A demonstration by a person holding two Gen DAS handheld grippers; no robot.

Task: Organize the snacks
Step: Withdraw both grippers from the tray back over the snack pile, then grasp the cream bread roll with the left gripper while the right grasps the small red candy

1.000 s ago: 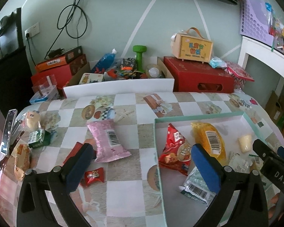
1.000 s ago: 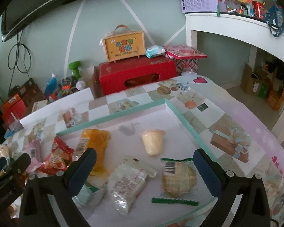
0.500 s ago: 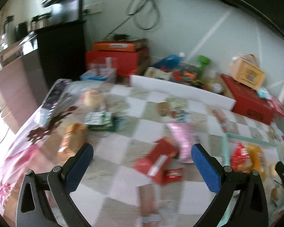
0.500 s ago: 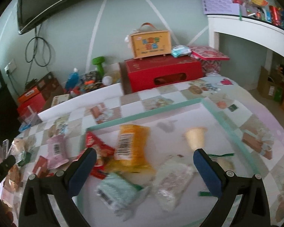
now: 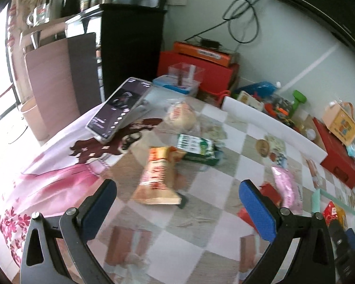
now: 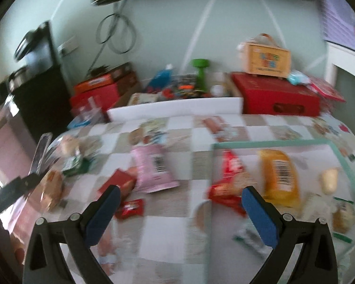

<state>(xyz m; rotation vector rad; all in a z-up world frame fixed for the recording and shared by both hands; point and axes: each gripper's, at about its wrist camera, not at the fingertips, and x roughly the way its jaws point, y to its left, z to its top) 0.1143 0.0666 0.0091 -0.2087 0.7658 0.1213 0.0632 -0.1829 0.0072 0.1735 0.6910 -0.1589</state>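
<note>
Blue pads face each other across a wide gap on the left hand-held gripper [image 5: 177,209], which is spread and holds nothing; it points at the loose snacks on the left part of the counter [image 5: 201,227], which suggests that the next pickup is being lined up there. Nearest its fingers lies the orange bag [image 5: 158,177], flat on the checked cloth and lengthwise between the pads, so it is judged the likeliest target. Just beyond it sits the green pack [image 5: 196,147], touching or almost touching the bag's far end, and farther still the round bun [image 5: 181,116]. A phone [image 5: 119,108] is propped at a tilt on the counter's left edge, apart from the snacks and probably no part of the sorting. The right hand-held gripper [image 6: 178,209] is likewise spread and empty, and hangs over the counter beside the near left corner of the tray [image 6: 272,141]. Outside the tray the small red sweet [image 6: 130,208], the red box [image 6: 117,181] and the pink bag [image 6: 151,169] remain unsorted. Inside it lie the red bag [image 6: 229,179], the yellow bag [image 6: 279,175] and a pale cup [image 6: 329,179], collected together because the tray appears to serve as the sorting bin. The right view is blurred, so small print cannot be read.
</note>
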